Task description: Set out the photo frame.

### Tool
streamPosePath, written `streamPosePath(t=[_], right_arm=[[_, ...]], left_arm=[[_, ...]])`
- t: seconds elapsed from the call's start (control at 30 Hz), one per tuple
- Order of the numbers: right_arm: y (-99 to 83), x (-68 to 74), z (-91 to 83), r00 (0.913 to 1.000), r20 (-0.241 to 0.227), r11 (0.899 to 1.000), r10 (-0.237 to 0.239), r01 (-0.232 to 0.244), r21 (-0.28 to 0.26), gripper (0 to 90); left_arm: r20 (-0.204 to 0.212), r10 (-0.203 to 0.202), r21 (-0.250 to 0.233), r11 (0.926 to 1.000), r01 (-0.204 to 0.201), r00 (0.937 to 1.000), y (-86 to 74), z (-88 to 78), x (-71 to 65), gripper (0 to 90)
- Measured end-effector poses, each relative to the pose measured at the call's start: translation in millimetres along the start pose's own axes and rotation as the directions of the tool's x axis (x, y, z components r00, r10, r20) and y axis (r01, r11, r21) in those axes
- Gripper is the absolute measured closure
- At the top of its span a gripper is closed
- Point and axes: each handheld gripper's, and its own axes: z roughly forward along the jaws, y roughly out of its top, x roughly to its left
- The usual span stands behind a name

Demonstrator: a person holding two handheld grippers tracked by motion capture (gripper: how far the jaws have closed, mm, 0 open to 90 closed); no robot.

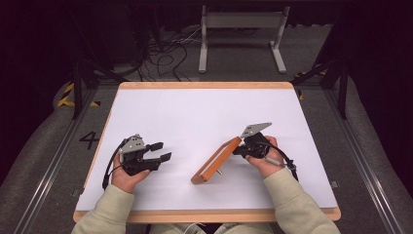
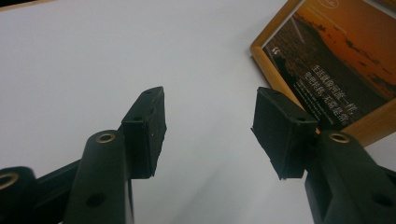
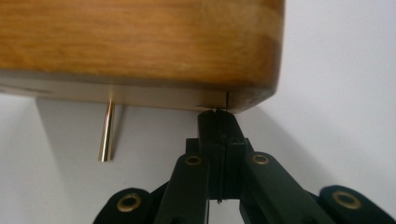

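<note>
A wooden picture frame (image 1: 214,161) stands tilted on one long edge near the middle of the white table top (image 1: 195,109). Its sunset picture (image 2: 336,60) faces my left gripper. A brass peg (image 3: 107,133) juts from its back toward the table. My right gripper (image 1: 238,150) is behind the frame's far corner. Its jaws are closed together and their tips (image 3: 215,114) touch the lower back edge of the frame (image 3: 140,42). Whether they pinch a thin part there I cannot tell. My left gripper (image 1: 165,150) rests at the left, open (image 2: 210,116), pointing at the frame with nothing between its jaws.
The table has a wooden rim (image 1: 204,85) all round. On the floor beyond it are a white metal stand (image 1: 241,34) and loose cables (image 1: 170,53). Bare white surface lies between the two grippers and behind the frame.
</note>
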Motion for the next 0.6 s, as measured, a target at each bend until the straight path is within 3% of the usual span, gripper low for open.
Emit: streamPosePath(t=[0.6], right_arm=[[22.8,-7.5,24.4,0.9993,-0.026,1.0,0.025,-0.025,-0.013,90.0]], left_arm=[[0.0,0.002,0.003,1.0,-0.002,1.0,-0.6,0.6,0.7,44.5]])
